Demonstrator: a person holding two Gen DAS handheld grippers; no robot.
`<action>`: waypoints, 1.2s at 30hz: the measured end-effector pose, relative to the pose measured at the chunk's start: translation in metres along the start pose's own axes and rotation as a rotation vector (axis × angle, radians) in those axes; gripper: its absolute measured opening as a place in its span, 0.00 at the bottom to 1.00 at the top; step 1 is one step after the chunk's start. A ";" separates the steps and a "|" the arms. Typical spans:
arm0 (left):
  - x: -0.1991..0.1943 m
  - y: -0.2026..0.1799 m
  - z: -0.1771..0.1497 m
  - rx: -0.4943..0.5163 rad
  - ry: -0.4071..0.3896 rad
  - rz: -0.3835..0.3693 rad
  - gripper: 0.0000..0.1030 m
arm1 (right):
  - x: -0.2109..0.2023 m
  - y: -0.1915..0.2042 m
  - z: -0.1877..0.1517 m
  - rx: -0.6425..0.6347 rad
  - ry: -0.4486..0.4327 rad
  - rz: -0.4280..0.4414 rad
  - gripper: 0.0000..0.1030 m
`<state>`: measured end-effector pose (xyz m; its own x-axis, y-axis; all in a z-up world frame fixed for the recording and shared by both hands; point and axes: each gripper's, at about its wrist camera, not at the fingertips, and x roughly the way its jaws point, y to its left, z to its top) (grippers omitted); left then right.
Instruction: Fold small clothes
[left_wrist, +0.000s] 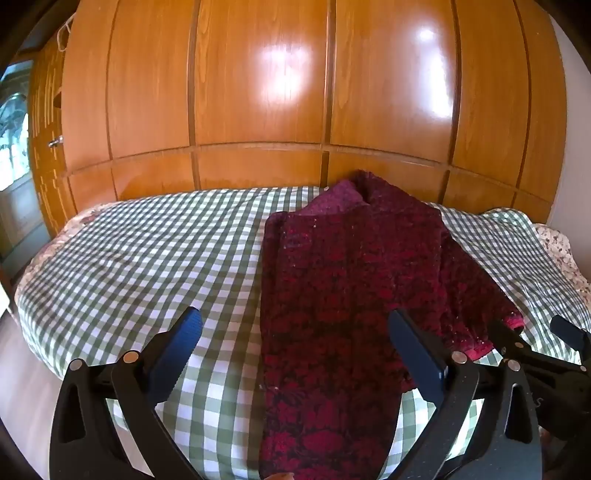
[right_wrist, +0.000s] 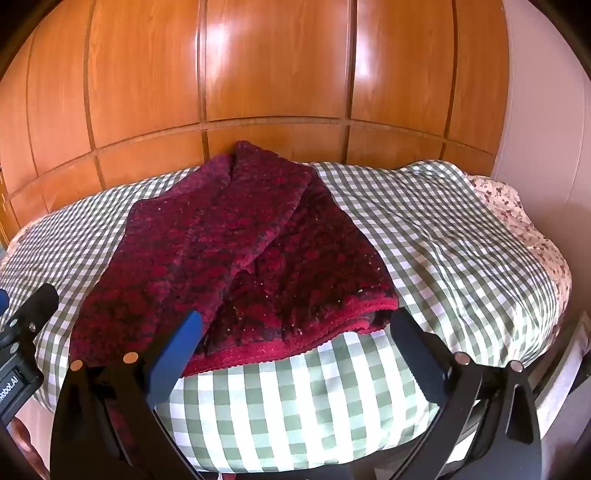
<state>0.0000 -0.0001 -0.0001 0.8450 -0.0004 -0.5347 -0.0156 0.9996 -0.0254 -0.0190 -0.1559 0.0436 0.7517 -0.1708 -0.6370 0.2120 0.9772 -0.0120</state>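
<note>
Two tools hover over the near edge of the bed, both spread wide and gripping nothing. Left tool sits above the near part of the dark red knit garment; right tool frames its hemmed end, with the red trim edge between the fingers. Garment lies lengthwise on the green checked cover, from the near edge back toward the far edge by the wooden wardrobe, already doubled over once, upper layer offset from the lower. Looks thick, fuzzy, soft and floppy, moderately heavy for its size; likely to sag and drape when lifted, not slippery, nothing fragile. Best hold, judged from here: pinch the two near corners along the trimmed hem, catching both layers so they don't slide apart. Risk: grabbing the checked cover along with the knit. Left tool body shows at the left of the right wrist view.
</note>
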 end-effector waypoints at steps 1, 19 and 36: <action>0.000 0.000 0.000 -0.006 0.003 -0.003 0.97 | 0.000 0.000 0.000 -0.001 0.001 0.001 0.98; 0.010 -0.002 -0.018 0.014 0.033 -0.002 0.97 | 0.007 0.004 -0.002 -0.008 0.026 -0.001 0.98; 0.020 -0.011 -0.017 0.044 0.084 0.002 0.97 | 0.017 0.002 -0.005 -0.001 0.058 0.001 0.98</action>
<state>0.0079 -0.0112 -0.0252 0.7975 0.0015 -0.6034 0.0076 0.9999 0.0126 -0.0092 -0.1563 0.0294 0.7144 -0.1624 -0.6806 0.2107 0.9775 -0.0121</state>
